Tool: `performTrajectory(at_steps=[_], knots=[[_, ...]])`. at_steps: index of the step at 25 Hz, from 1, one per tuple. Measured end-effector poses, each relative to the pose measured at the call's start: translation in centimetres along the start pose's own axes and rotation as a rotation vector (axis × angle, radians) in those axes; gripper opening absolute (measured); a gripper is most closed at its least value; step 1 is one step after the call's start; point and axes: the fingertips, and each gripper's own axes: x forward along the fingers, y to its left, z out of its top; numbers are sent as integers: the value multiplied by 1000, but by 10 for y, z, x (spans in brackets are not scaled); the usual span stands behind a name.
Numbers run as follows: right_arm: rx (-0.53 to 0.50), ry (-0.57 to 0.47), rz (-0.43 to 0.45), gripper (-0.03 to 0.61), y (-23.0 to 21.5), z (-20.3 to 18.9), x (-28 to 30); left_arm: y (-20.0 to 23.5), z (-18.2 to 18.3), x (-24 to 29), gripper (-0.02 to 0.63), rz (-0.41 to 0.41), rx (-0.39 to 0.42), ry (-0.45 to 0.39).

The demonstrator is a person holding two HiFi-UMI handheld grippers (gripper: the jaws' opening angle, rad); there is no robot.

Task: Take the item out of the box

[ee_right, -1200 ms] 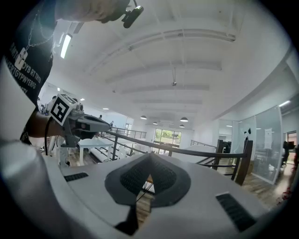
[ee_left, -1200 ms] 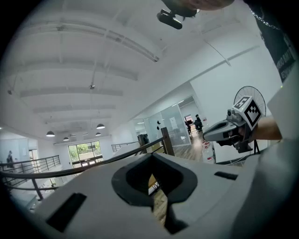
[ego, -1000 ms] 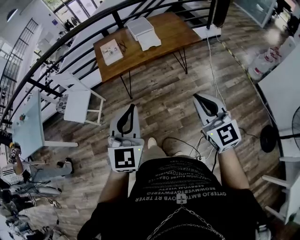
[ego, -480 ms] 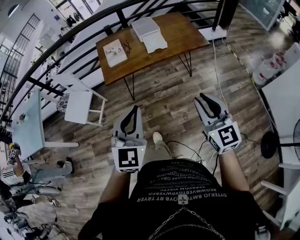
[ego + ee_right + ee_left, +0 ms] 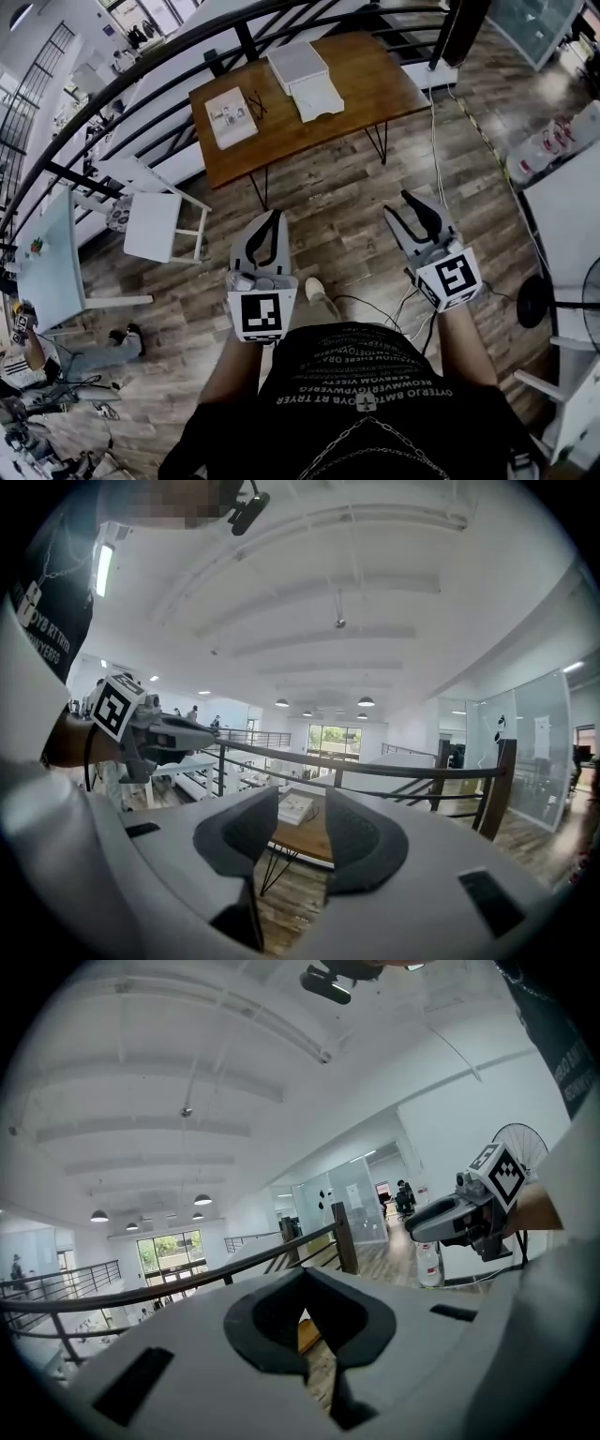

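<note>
A white box [image 5: 298, 64] stands at the far side of a wooden table [image 5: 309, 127], with a second white tray-like piece [image 5: 319, 96] beside it and a flat white booklet [image 5: 230, 117] to its left. Both grippers hang over the wood floor, well short of the table. My left gripper [image 5: 275, 217] [image 5: 305, 1274] is shut, tips touching, with nothing in it. The jaws of my right gripper [image 5: 397, 202] [image 5: 302, 794] are opening, with nothing between them; through the gap I see the table [image 5: 305, 841] and the booklet [image 5: 295, 806].
A black railing [image 5: 187, 42] curves behind the table. A white stool [image 5: 155, 225] and a pale table [image 5: 47, 272] stand at the left. At the right are a white tabletop [image 5: 572, 206], a fan base [image 5: 536, 277] and bottles [image 5: 539, 145]. Cables [image 5: 375, 305] lie by my feet.
The right gripper's jaws have gone from shut to apart. Both grippers sit slightly lower in the head view, and the table appears a little nearer.
</note>
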Motion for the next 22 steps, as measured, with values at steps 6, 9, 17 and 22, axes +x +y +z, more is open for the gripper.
performTrajectory(at_steps=[6, 9, 17, 22], knots=[[6, 7, 10, 160, -6, 6, 51, 36, -1, 30, 5, -7, 4, -19], [-3, 2, 18, 160, -2, 16, 75, 58, -7, 37, 5, -1, -9, -8], [-26, 0, 39, 161, 12, 40, 142, 116, -20, 57, 5, 1, -30, -12], [-13, 5, 43, 161, 24, 41, 163, 133, -27, 62, 6, -19, -29, -34]])
